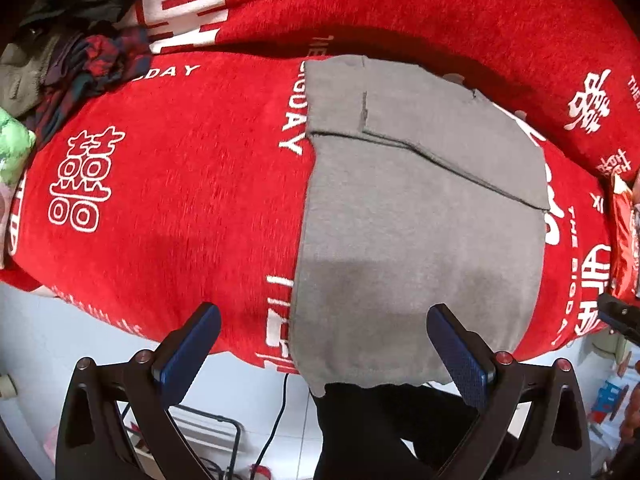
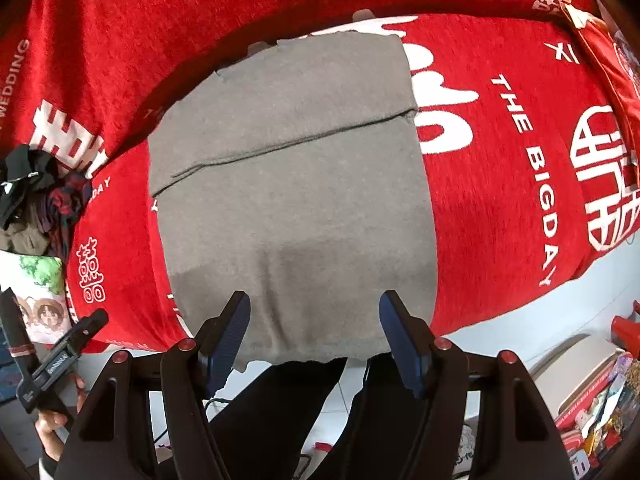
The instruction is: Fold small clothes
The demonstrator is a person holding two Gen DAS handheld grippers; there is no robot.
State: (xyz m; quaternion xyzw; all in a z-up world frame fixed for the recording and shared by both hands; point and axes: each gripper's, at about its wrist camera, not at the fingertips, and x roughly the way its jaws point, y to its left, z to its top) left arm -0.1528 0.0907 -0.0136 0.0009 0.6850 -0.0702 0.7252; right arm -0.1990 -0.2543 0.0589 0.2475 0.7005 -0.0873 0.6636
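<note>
Here, cloth: a gray garment (image 1: pixel 420 220) lies folded flat on a red blanket (image 1: pixel 180 200), its near hem hanging a little over the blanket's front edge.
Cloth, place: in the left wrist view it fills the middle and runs toward 1 o'clock; in the right wrist view (image 2: pixel 292 200) it sits dead centre, reaching up to 12 o'clock.
Cloth, folds: a dark seam crosses the upper part from side to side, where one layer lies over another.
Left gripper (image 1: pixel 324 344): jaws stand wide, with nothing between the blue pads; the right pad (image 1: pixel 460 356) is above the garment's near hem, the left pad above red blanket at 7 o'clock.
Right gripper (image 2: pixel 314 328): jaws stand wide, both pads over the near hem at 6 o'clock; I cannot tell if they touch the fabric, and nothing is pinched.
Blanket: red with white characters and lettering, spread over the whole work surface.
Pile of clothes (image 1: pixel 80 60): dark and plaid pieces heaped at 10 o'clock in the left wrist view, well apart from the gray garment.
Person: dark trouser legs (image 2: pixel 280 408) show below the hem at 6 o'clock; a hand (image 2: pixel 52 428) at 8 o'clock in the right wrist view holds the other gripper's handle.
Floor: pale tiles below the blanket's edge, with a black cable (image 1: pixel 276 420) trailing across them.
</note>
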